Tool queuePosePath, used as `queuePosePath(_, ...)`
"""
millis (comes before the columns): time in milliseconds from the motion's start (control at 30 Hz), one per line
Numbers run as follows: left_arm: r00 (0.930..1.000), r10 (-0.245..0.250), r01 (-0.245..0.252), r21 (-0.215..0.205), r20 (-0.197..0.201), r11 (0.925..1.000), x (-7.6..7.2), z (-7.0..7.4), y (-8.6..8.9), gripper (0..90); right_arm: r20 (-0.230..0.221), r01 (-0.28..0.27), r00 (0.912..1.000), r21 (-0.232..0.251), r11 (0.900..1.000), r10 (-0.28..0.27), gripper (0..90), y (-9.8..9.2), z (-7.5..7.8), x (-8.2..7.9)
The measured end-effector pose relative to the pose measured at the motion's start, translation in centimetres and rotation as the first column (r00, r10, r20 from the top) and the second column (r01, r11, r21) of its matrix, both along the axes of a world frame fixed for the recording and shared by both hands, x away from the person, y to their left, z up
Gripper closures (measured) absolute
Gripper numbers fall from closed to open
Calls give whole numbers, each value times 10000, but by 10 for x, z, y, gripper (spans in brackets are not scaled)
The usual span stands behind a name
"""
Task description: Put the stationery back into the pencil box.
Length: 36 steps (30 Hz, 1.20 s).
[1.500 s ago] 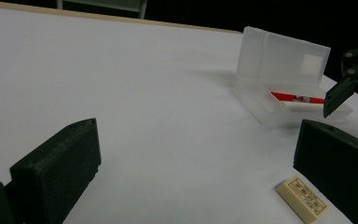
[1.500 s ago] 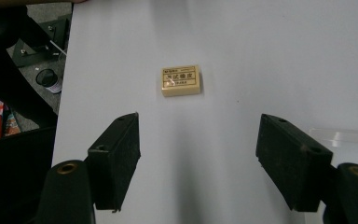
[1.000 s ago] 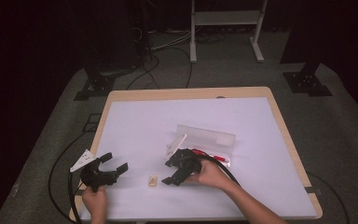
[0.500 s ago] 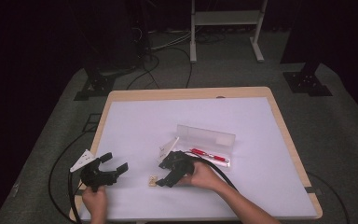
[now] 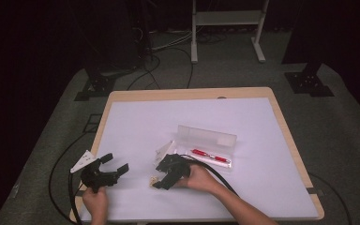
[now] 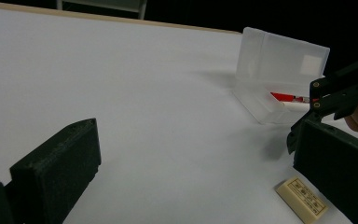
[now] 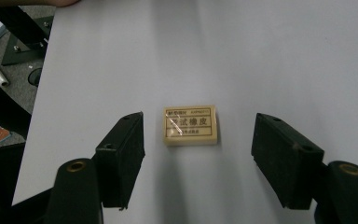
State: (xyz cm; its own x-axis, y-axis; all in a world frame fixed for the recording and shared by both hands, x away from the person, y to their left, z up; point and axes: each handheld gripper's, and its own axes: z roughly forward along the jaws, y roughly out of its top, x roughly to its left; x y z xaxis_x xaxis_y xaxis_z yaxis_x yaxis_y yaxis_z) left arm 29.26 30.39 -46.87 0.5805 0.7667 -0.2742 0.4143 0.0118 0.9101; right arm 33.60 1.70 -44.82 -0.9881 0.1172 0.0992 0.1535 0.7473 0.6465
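The right gripper (image 5: pixel 158 183) is angled down over the near part of the white table (image 5: pixel 262 122), with its black jaws spread wide on either side of a small cream eraser (image 7: pixel 190 125) that lies flat on the surface between them. In the right gripper view neither pad touches the eraser, and bare table shows on both sides of it, so nothing is gripped; the jaws have just been narrowing slightly, with the eraser between them. The eraser carries dark printed characters on its top face, and in the high view it sits just at the tips of that gripper, near the table's front edge. The left gripper (image 5: pixel 115 164) is held in the person's left hand (image 5: pixel 95 202) at the near left corner of the table, well apart from the eraser, its jaws released and holding nothing. Behind the right gripper stands an open translucent pencil case (image 5: pixel 211 145) with its lid raised, and a red pen (image 5: pixel 209 155) lies inside its lower half.
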Motion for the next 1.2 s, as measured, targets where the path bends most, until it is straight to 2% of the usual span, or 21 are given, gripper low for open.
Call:
queuePosePath(200, 10000, -7, 7, -7, 11, 10000, 0, 0, 0, 1, 31, 16, 10000, 45, 10000, -17, 350, 5, -3, 0)
queuePosePath(633, 10000, -22, 22, -16, 12, 10000, 0, 0, 0, 1, 240, -181, 9995, -304, 9994, 189, 509, 15, -11, -2)
queuePosePath(833, 10000, -24, 24, -16, 11, 10000, 0, 0, 0, 1, 156, -222, 9996, -283, 9994, 226, 570, 15, -12, -2)
queuePosePath(1200, 10000, -21, 21, -34, 12, 10000, 0, 0, 0, 1, 52, -304, 9995, -314, 9990, 306, 577, 11, -8, -1)
